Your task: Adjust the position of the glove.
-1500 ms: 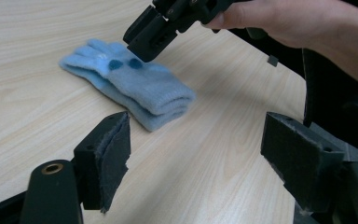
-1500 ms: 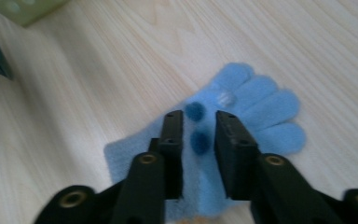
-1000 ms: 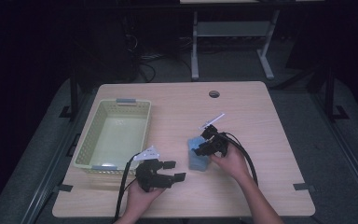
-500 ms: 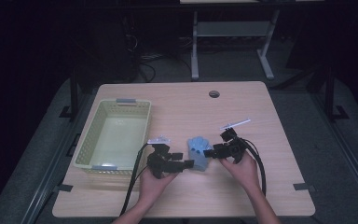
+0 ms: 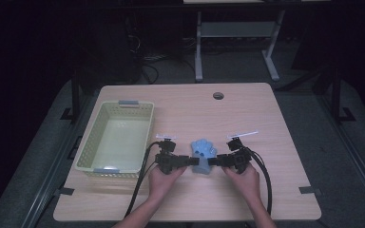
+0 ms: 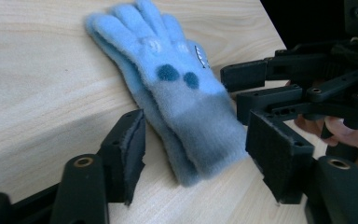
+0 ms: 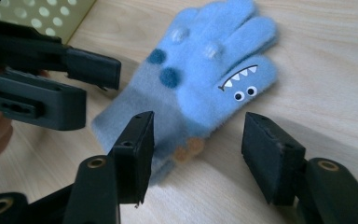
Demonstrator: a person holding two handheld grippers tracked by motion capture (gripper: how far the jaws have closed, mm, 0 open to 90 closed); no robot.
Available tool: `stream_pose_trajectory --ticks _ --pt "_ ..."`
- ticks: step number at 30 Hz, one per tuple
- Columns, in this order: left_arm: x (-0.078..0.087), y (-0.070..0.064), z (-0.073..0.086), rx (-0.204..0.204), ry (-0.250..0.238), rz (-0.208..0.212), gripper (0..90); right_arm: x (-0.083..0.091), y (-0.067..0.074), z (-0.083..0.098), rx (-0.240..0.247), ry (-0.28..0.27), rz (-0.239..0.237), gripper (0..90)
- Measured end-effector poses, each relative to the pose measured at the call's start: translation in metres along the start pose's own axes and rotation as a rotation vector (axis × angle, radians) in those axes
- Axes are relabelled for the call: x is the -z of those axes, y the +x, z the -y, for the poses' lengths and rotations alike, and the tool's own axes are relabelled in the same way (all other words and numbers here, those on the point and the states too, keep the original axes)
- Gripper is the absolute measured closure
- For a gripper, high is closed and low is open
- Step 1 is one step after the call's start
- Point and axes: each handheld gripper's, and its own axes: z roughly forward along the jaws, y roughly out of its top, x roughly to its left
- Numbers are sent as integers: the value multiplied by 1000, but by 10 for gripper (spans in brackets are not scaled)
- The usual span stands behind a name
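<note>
A blue glove [image 5: 203, 154] lies flat on the wooden table [image 5: 275, 123] near its near edge, fingers pointing toward the far side and cuff toward the person. The left gripper [image 5: 186, 161] approaches the cuff from the left and the right gripper [image 5: 216, 162] from the right, so the glove sits between the two. In the left gripper view the glove [image 6: 177, 93] lies between that gripper's spread jaws; the cuff end is in the gap, and the pads stand clear of the fabric. These jaws have just been closing. In the right gripper view the glove [image 7: 200, 79], with its printed eyes and teeth, has its cuff between that gripper's parted jaws, which have just been closing; the pads are not pressing on it. A pale green basket [image 5: 88, 154] stands to the left of the left gripper.
</note>
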Motion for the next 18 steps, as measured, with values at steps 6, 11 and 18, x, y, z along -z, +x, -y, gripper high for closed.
stream_pose_trajectory --ticks 6,11,18 --pt "-4 4 -1 31 6 9 446 -5 -2 1 -35 -4 -26 481" --pt "-8 8 0 61 17 15 487 -8 -3 1 -60 -14 -44 488" --pt "-12 11 1 73 31 17 543 -12 0 0 -72 -11 -26 515"
